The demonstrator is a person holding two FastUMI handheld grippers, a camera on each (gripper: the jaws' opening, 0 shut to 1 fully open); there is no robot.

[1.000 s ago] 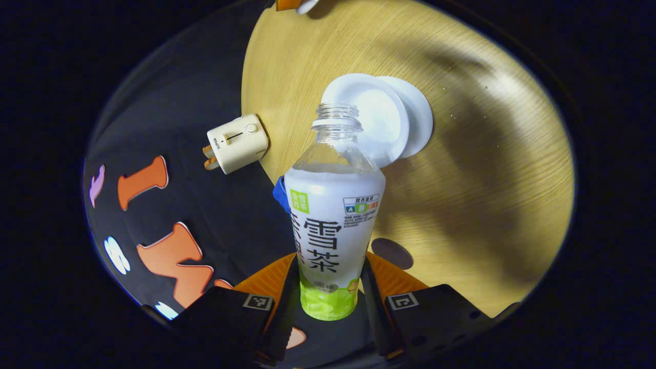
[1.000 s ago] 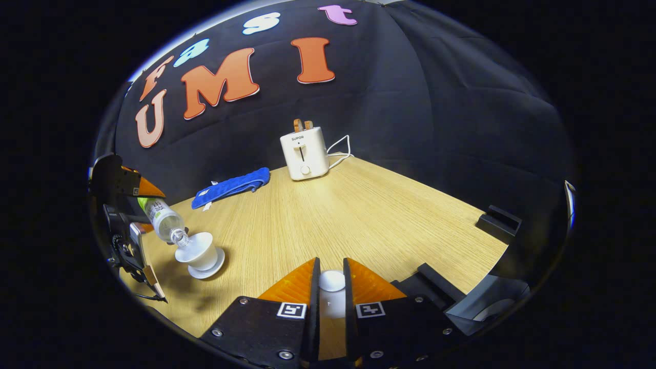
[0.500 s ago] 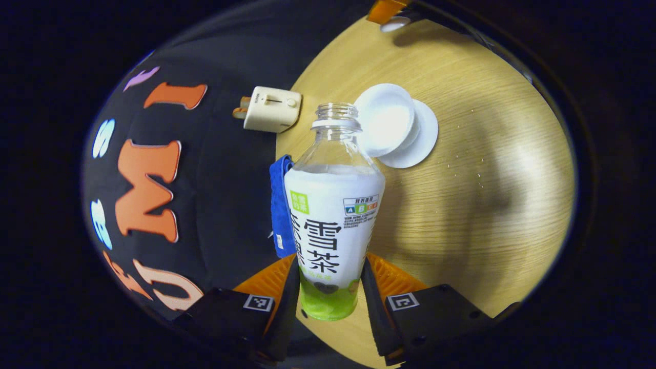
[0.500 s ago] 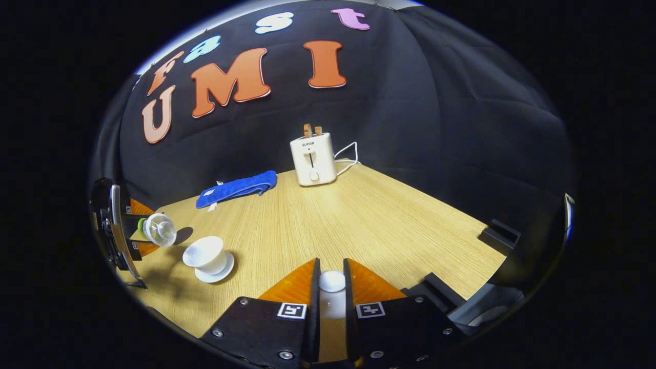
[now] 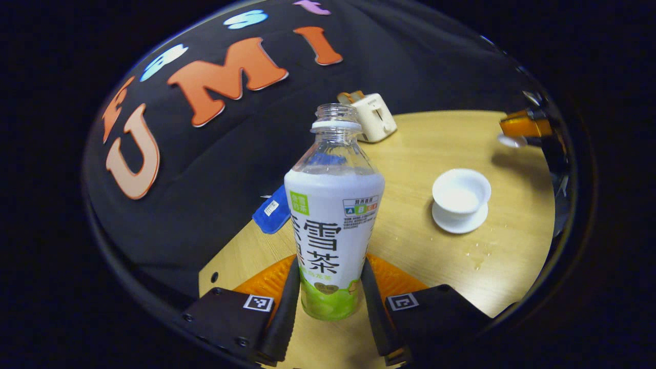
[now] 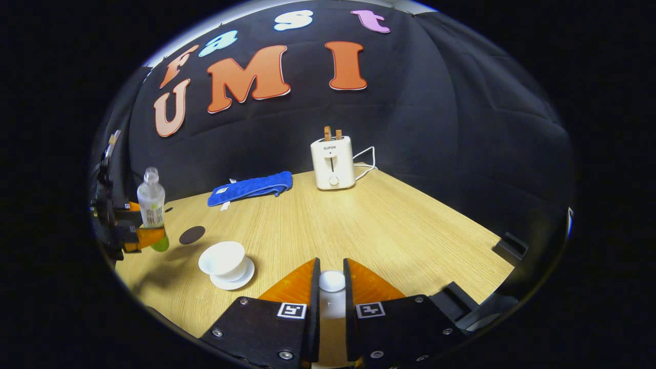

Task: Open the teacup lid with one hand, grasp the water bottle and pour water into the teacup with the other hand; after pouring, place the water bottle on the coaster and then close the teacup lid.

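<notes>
My left gripper [image 5: 328, 302] is shut on the uncapped water bottle [image 5: 333, 220], which now stands upright above the table. The white teacup [image 5: 461, 193] sits uncovered on its saucer to the right, with liquid inside. In the right gripper view the bottle [image 6: 151, 202] is held upright at the far left by the left gripper [image 6: 141, 237], just left of the dark round coaster [image 6: 191, 235]. The teacup [image 6: 223, 260] stands in front of the coaster. My right gripper [image 6: 331, 292] is shut on the knob of the white teacup lid [image 6: 332, 282], held over the table.
A white toaster [image 6: 333, 163] with a cord stands at the back of the wooden table [image 6: 369, 225]. A blue cloth [image 6: 251, 188] lies to its left near the wall. Water drops [image 5: 476, 251] dot the table near the saucer.
The left gripper has turned the bottle from tilted over the teacup back to upright and drawn it away to the left. The right gripper has kept the lid about still.
</notes>
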